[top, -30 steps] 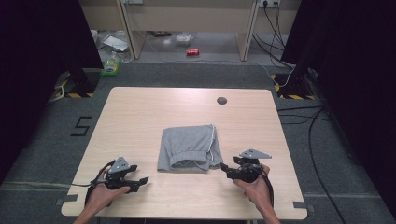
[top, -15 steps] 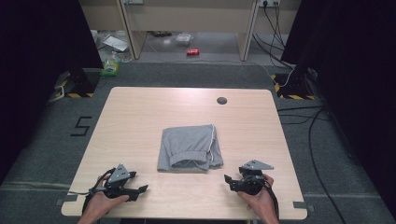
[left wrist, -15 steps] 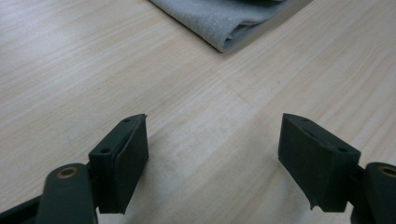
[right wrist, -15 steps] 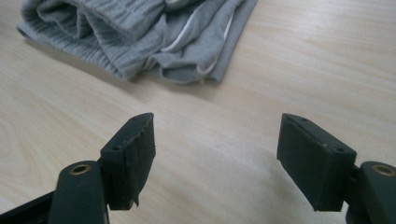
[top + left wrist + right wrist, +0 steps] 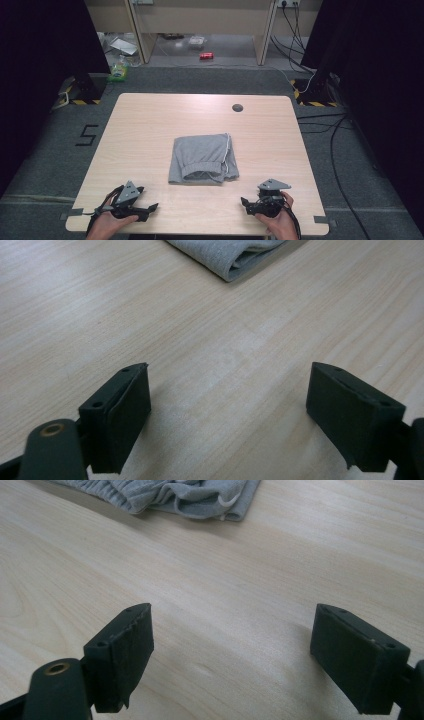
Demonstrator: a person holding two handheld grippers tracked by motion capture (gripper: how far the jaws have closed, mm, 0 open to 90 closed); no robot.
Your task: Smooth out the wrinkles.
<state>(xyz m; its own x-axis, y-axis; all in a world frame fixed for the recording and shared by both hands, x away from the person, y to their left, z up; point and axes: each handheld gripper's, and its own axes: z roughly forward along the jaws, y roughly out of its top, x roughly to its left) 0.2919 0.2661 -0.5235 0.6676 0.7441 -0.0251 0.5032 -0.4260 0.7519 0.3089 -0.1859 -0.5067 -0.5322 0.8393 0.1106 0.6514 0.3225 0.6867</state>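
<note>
Fingers of left gripper (image 5: 150, 207) and right gripper (image 5: 245, 202) spread wide, empty, near table (image 5: 150, 130) front edge, folded grey cloth (image 5: 202, 157) well apart.

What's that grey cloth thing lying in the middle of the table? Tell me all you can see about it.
The grey garment looks like soft jersey shorts or sweatpants folded into a rough rectangle. A gathered, elastic-looking waistband shows along its near edge, and a white drawstring runs down its right side. It lies flat near the middle of the wooden table, touching only the tabletop. The left claw and right claw sit apart from it near the front edge, both open and holding nothing.
</note>
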